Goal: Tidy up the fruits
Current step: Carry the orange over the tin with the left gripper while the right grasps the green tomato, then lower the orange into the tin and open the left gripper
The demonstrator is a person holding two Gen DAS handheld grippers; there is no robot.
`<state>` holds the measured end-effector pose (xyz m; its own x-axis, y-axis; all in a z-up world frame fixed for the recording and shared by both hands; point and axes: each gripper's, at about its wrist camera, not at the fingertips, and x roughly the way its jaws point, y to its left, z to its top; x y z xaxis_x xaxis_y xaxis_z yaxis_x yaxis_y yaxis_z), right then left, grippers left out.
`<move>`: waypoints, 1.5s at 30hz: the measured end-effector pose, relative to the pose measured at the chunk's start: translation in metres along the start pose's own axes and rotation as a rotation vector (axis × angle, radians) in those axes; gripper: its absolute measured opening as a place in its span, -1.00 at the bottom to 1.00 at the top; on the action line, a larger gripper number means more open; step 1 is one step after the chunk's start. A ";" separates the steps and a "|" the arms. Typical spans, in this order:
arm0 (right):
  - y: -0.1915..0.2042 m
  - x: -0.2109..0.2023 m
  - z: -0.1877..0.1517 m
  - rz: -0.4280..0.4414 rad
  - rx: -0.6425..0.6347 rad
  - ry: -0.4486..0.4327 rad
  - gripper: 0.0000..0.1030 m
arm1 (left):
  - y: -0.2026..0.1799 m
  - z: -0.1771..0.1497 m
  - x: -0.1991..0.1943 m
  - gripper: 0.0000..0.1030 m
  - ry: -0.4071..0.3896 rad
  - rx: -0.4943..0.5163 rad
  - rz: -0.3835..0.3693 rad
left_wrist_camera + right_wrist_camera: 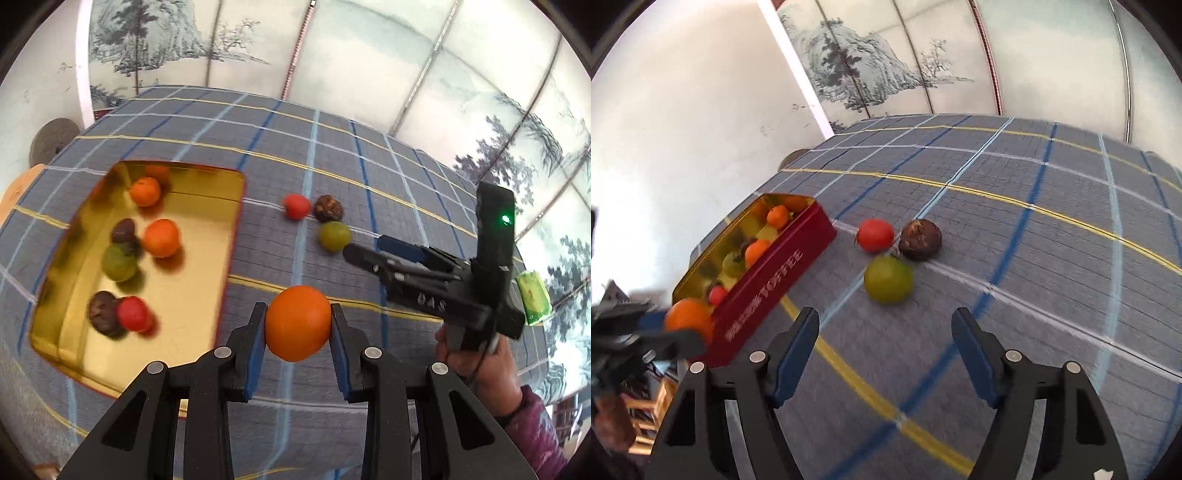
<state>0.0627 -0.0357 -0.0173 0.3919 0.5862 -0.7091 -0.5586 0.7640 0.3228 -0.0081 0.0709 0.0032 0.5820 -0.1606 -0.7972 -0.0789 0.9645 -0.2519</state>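
1. My left tool [297, 325] was clamped on an orange fruit [297, 323], its blue pads pressed against both sides, low and centre in the left wrist view.
2. That orange fruit hung above the checked cloth [332, 155] on the tabletop, just right of the tin's near corner; in the right wrist view it showed at the lower left, in front of the tin's end.
3. The tin [236, 206], gold inside and red outside, sat in the left half of the left wrist view with its lid off.
4. Inside it I could see two orange fruits [161, 238], a green one [119, 263], a red one [133, 313] and two dark brown ones [101, 313]; the picture was blurred there, so finer detail was lost.
5. In the right wrist view the tin's red side wall read "TOFFEE" [777, 275].
6. Three fruits lay loose on the cloth, bunched close together near the centre of the right wrist view: a red fruit [874, 235], a dark brown fruit [920, 239] just to its right, and a green fruit [888, 279] below the two.
7. My right tool [885, 349] was spread wide with nothing between its fingers, low in its own view, pointing at the green fruit and apart from it.
8. In the left wrist view the right tool reached in from the right edge, its tips near the green fruit.
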 end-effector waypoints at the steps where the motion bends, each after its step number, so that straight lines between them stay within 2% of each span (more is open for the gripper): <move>1: 0.001 0.004 0.002 -0.002 0.003 0.002 0.39 | 0.007 0.000 -0.003 -0.35 -0.005 -0.010 0.005; 7: 0.007 0.034 0.011 -0.034 -0.017 0.029 0.38 | 0.035 -0.002 -0.017 -0.35 -0.029 -0.043 0.036; 9: 0.012 0.043 0.012 -0.064 -0.043 0.056 0.18 | 0.043 -0.003 -0.021 -0.35 -0.036 -0.048 0.048; 10: 0.011 0.044 0.013 -0.064 -0.045 0.071 -0.07 | 0.047 -0.004 -0.024 -0.35 -0.041 -0.051 0.056; 11: 0.011 0.043 0.013 -0.077 -0.052 0.070 -0.23 | 0.050 -0.004 -0.025 -0.35 -0.043 -0.052 0.061; 13: 0.010 0.040 0.011 -0.078 -0.045 0.079 -0.35 | 0.057 -0.005 -0.028 -0.35 -0.048 -0.053 0.074; 19: 0.001 -0.001 -0.015 -0.120 0.003 0.008 -0.36 | 0.074 -0.005 -0.029 -0.35 -0.058 -0.046 0.103; 24: -0.013 -0.026 -0.038 -0.193 0.033 0.004 -0.36 | 0.080 -0.007 -0.017 -0.35 -0.040 -0.020 0.112; 27: -0.023 -0.034 -0.043 -0.206 0.065 -0.004 -0.36 | 0.082 -0.008 -0.011 -0.35 -0.032 -0.017 0.109; 38: -0.025 -0.033 -0.043 -0.209 0.080 0.000 -0.35 | 0.087 -0.005 0.004 -0.35 -0.013 -0.004 0.115; 45: -0.025 -0.032 -0.043 -0.216 0.077 0.009 -0.35 | 0.086 -0.010 0.008 -0.34 -0.014 0.026 0.150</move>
<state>0.0329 -0.0852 -0.0297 0.4892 0.4047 -0.7726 -0.4047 0.8900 0.2100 -0.0184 0.1510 -0.0299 0.5765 -0.0112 -0.8170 -0.1448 0.9827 -0.1157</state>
